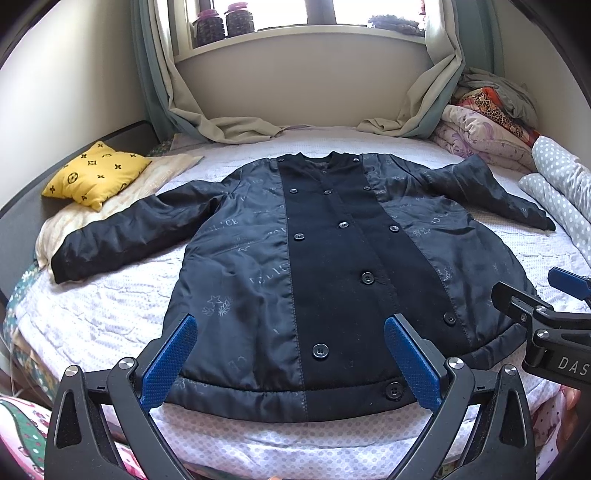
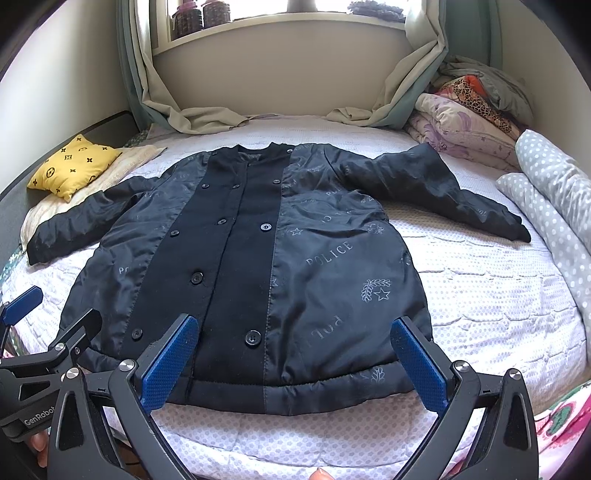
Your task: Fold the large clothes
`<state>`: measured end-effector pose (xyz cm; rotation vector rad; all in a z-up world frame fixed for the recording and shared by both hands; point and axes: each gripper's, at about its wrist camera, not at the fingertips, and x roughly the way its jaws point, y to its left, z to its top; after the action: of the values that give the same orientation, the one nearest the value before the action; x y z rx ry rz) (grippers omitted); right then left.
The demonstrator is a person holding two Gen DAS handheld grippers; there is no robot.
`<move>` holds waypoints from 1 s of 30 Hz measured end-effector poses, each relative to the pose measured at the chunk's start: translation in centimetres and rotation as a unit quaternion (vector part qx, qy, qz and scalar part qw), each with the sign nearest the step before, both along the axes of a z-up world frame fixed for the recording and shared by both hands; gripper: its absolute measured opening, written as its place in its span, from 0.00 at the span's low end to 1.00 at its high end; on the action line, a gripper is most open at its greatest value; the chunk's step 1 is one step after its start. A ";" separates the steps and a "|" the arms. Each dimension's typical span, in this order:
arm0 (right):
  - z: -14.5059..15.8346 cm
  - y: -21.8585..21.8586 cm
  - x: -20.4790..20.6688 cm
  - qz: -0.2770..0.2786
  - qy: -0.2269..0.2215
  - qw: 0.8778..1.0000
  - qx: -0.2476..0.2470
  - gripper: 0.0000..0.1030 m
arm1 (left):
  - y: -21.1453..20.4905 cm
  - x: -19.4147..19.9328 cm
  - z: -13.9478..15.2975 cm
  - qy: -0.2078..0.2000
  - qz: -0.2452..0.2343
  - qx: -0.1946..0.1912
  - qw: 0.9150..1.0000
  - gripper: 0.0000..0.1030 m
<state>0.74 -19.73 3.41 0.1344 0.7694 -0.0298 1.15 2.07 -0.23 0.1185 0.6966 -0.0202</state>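
A dark coat (image 2: 258, 258) lies flat and spread open on the bed (image 2: 480, 295), its hem toward the near edge and both sleeves stretched out to the sides. The right gripper (image 2: 295, 363) hovers over the hem with its blue fingers (image 2: 170, 362) wide apart. The left gripper (image 2: 48, 325) shows at the left edge, also parted. A yellow pillow (image 2: 74, 166) rests near the far left corner, folded bedding (image 2: 461, 114) at the far right.

The jars (image 1: 225, 22) on the windowsill above the coat (image 1: 314, 280) are cut off at the top edge; the coat's faint lettering is partly unreadable
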 end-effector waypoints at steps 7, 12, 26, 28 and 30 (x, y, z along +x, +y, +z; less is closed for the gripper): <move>-0.1 0.1 0.0 0.001 0.002 1.000 0.004 1.00 | 0.0 0.0 -0.2 0.001 0.000 0.002 1.000 1.00; -0.2 0.4 0.0 0.005 0.005 1.000 0.005 1.00 | 0.1 0.1 -0.3 0.001 0.001 0.002 1.000 1.00; -0.3 0.3 0.1 0.005 0.006 1.000 0.008 1.00 | 0.2 0.3 -0.4 0.003 0.002 0.000 1.000 1.00; -0.3 0.2 0.1 0.004 0.006 1.000 0.008 1.00 | 0.2 0.3 -0.3 0.003 0.002 -0.001 1.000 1.00; -0.4 0.2 0.1 0.004 0.007 1.000 0.008 1.00 | 0.2 0.3 -0.3 0.002 0.002 0.000 1.000 1.00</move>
<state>0.88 -19.51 3.01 0.1471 0.7847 -0.0160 1.44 2.27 -0.57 0.1162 0.7012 -0.0162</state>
